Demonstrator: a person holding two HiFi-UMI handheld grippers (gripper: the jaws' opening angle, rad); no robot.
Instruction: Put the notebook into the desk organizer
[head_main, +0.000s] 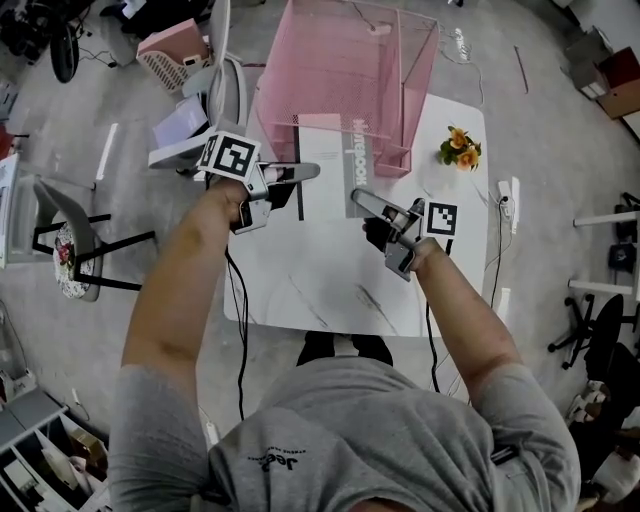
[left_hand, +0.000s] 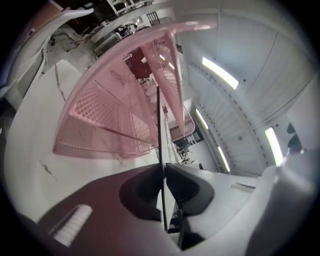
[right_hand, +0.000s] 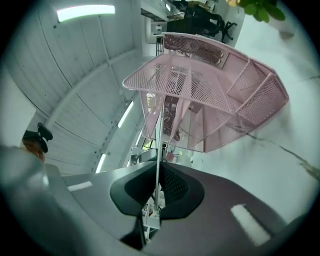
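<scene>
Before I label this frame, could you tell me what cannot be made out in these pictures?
- The notebook: seen only edge-on in both gripper views; in the head view the left gripper and right gripper cover its near corners.
- The organizer: pink mesh obscures its inside in every view.
- The flowers: too small in the head view to show their holder.

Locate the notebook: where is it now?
Head view, centre: the thin white-and-grey notebook is over the white table, directly before the pink wire-mesh desk organizer, pinched between the left hand-held gripper and right hand-held gripper.
</scene>
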